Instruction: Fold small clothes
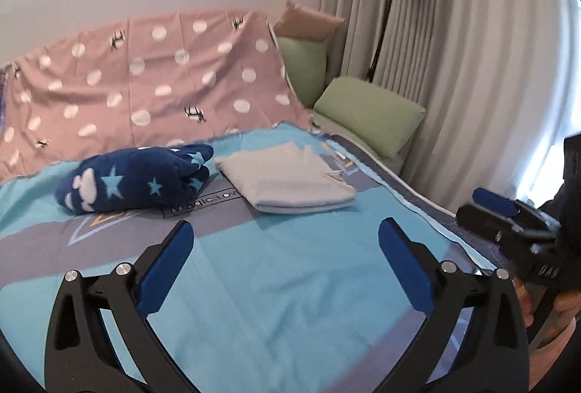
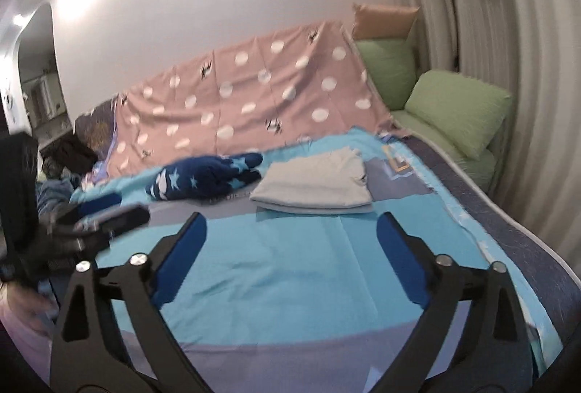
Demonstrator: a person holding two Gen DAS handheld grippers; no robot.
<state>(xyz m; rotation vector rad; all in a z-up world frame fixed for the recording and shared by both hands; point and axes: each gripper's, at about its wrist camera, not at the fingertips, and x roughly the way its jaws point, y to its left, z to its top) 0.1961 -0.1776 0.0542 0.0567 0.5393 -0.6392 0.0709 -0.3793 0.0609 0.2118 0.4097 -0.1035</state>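
**Both grippers empty; two folded pieces sit on the bed**

Right now the left gripper (image 1: pixel 287 233) has its jaws spread wide w/ nothing between them, only blue bedsheet (image 1: pixel 290 284) under. Same for the right gripper (image 2: pixel 290 229): jaws wide apart, empty.

Where the clothes are, left wrist view: a pale folded garment (image 1: pixel 287 182) lies flat at approx 12 o'clock from the left gripper, well apart from it. A navy star-print fleece piece (image 1: pixel 138 179) sits bundled at approx 10 o'clock, just beside the pale one, not clearly touching. Both look folded already; the navy one is lumpier.

Handling, as a judgement: both are light, soft, floppy. The pale one is thin, probably cotton; it'll sag if lifted by one corner, so pinch two corners of one edge, one gripper each. The fleece is thicker and springy, likely to unroll; grab through the full stack at its ends.

Containers: none in view, no basket or bin. At approx 9 o'clock in the right wrist view a dark heap (image 2: pixel 69 153) lies at the bed's far end; blurred, can't tell if it's more clothes.
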